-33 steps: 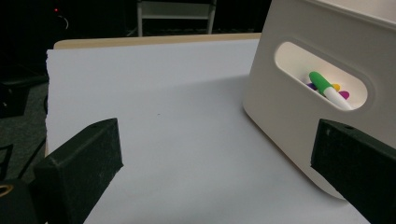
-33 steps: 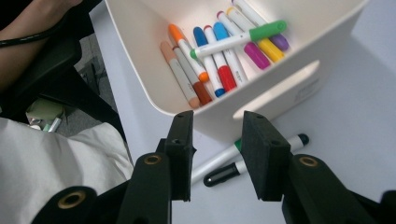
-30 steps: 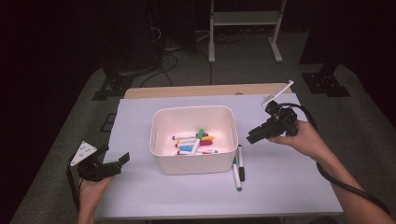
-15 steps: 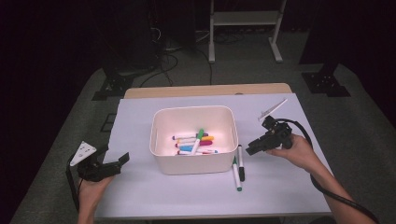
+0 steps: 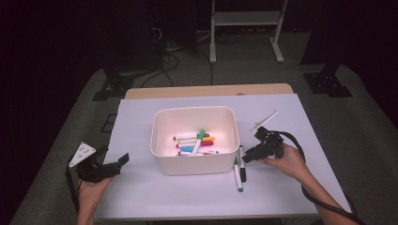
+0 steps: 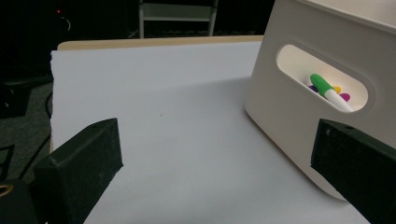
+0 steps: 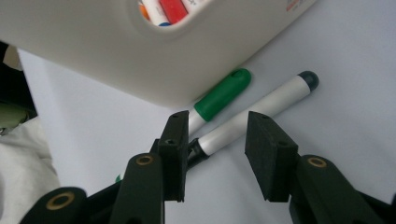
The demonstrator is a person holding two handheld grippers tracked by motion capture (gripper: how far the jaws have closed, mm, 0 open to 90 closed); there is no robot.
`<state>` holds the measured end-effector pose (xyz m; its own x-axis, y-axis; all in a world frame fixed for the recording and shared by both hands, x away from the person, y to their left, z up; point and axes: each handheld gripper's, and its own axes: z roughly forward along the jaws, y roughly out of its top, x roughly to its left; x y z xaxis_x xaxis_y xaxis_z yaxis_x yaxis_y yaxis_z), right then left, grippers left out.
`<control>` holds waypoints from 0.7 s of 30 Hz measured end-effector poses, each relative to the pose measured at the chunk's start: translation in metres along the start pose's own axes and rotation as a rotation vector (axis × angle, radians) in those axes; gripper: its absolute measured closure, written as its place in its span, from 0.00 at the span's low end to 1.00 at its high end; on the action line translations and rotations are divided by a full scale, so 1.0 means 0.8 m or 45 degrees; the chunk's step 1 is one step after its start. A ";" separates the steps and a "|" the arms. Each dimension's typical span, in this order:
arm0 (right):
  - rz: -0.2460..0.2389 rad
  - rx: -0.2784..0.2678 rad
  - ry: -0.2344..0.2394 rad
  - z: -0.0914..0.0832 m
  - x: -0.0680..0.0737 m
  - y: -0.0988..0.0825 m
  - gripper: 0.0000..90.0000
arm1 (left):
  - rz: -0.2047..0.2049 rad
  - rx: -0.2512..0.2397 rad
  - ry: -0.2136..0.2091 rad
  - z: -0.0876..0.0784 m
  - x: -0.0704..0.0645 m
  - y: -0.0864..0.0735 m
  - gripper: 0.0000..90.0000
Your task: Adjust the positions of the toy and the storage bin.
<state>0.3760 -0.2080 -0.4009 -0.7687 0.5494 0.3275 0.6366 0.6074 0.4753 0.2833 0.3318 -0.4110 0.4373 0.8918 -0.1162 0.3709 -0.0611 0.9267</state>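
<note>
Table (image 5: pixel 141 197) covered with a white sheet, a white bin (image 5: pixel 195 140) of coloured markers at its centre. Just right of the bin, two markers lie side by side: a green-capped marker (image 7: pixel 222 95) touching the bin's foot and a black-capped marker (image 7: pixel 261 112). The right gripper (image 7: pixel 215 149), jaws apart and just opening wider, straddles the black-capped marker without pinching it. The left gripper (image 6: pixel 210 158) sits spread wide, left of the bin.

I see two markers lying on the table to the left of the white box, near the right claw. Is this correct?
Not quite. The two markers lie to the right of the white box, not its left, as the high view shows. The rest holds: they lie on the table, near the right claw.
</note>
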 end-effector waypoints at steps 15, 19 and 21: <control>0.080 -0.022 -0.090 0.026 -0.009 0.002 0.60 | -0.005 -0.002 0.001 -0.001 0.001 0.000 0.01; 0.110 -0.035 -0.122 0.030 -0.010 0.003 0.58 | -0.006 -0.003 0.000 0.000 0.001 0.000 0.01; 0.112 -0.034 -0.134 0.032 -0.011 0.004 0.58 | -0.005 -0.002 0.000 0.000 0.001 0.000 0.01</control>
<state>0.3867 -0.1966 -0.4231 -0.6986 0.6575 0.2821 0.6980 0.5397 0.4706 0.2832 0.3326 -0.4113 0.4358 0.8921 -0.1196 0.3711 -0.0570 0.9268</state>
